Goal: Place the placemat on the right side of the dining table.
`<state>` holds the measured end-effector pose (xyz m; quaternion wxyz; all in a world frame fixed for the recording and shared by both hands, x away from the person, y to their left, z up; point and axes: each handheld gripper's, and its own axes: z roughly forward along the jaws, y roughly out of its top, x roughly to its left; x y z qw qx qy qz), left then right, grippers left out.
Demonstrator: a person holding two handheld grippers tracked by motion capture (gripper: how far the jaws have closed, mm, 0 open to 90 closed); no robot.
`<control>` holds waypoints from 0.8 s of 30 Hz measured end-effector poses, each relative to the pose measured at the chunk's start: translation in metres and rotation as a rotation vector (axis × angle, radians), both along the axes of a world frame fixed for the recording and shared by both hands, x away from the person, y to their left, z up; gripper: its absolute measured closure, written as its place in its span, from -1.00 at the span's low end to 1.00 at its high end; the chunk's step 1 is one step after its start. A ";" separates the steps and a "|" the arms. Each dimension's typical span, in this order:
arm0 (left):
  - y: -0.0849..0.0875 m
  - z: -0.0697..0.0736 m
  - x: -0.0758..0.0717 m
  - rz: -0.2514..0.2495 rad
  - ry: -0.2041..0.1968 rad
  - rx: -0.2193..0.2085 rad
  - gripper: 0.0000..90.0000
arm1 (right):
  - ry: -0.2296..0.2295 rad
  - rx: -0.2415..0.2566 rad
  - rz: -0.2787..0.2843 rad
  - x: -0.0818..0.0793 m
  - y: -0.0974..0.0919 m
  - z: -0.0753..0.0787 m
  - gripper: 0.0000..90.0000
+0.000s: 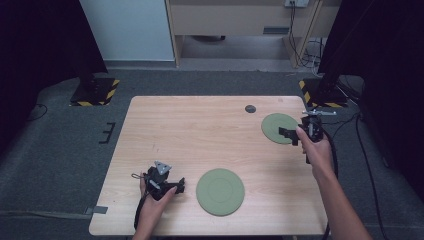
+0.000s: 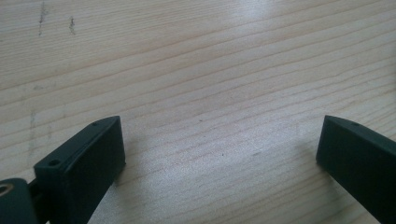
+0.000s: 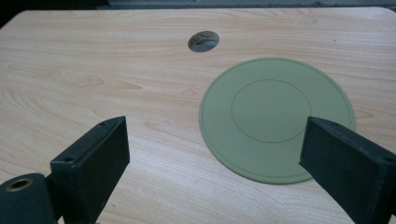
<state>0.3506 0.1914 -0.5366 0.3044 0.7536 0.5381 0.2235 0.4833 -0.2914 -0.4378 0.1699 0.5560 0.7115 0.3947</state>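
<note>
In the high view, the left gripper (image 1: 175, 186) rests on the wooden surface (image 1: 190, 130) at about 8 o'clock, just beside the near green disc (image 1: 220, 191). The right gripper (image 1: 289, 134) sits at 2 o'clock over the far green disc (image 1: 276, 126).

In the left gripper view, its fingers (image 2: 84, 163) stand wide over bare wood.

In the right gripper view, wide fingers (image 3: 93, 161) hold nothing; the far green disc (image 3: 273, 116) lies at 1 o'clock, below a round hole (image 3: 203, 41).

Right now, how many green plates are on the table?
2. One plate lies near the front, beside the left claw. The other plate lies far right, by the right claw.
</note>
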 end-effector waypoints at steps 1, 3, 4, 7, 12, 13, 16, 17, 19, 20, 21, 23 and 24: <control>0.000 0.000 0.000 -0.001 0.000 0.000 -0.99 | 0.002 0.000 0.001 -0.002 0.002 -0.001 -0.79; 0.000 0.000 0.000 -0.001 0.000 0.000 -0.99 | 0.000 -0.007 0.017 -0.006 0.004 -0.002 -0.79; 0.000 0.000 0.000 -0.002 0.000 0.001 -0.99 | -0.003 -0.012 0.023 -0.008 0.005 -0.002 -0.78; 0.000 0.000 0.000 -0.002 0.000 0.000 -0.99 | 0.001 -0.016 0.038 -0.015 0.008 -0.004 -0.78; 0.000 0.000 0.000 -0.002 0.000 0.001 -0.99 | -0.005 -0.001 0.058 -0.028 0.012 -0.008 -0.78; 0.000 0.000 0.000 -0.002 0.000 0.001 -0.99 | -0.006 -0.007 0.067 -0.030 0.013 -0.009 -0.78; 0.000 0.000 0.000 -0.002 0.000 0.001 -0.99 | -0.003 -0.013 0.077 -0.037 0.016 -0.012 -0.79; 0.000 0.000 0.000 -0.002 0.000 0.001 -0.99 | -0.006 -0.013 0.079 -0.039 0.017 -0.013 -0.79; 0.000 0.000 0.000 -0.002 0.000 0.001 -0.99 | -0.001 -0.018 0.086 -0.043 0.019 -0.015 -0.79; 0.000 0.000 0.000 -0.002 0.000 0.001 -0.99 | -0.003 -0.024 0.089 -0.044 0.020 -0.016 -0.79; 0.000 0.000 0.000 -0.002 0.000 0.001 -0.99 | -0.005 -0.029 0.092 -0.046 0.021 -0.016 -0.79; 0.000 0.000 0.000 -0.003 0.000 0.001 -0.99 | -0.004 -0.024 0.097 -0.049 0.022 -0.018 -0.79; 0.000 0.000 0.000 -0.003 0.000 0.001 -0.99 | -0.003 -0.028 0.101 -0.050 0.023 -0.020 -0.79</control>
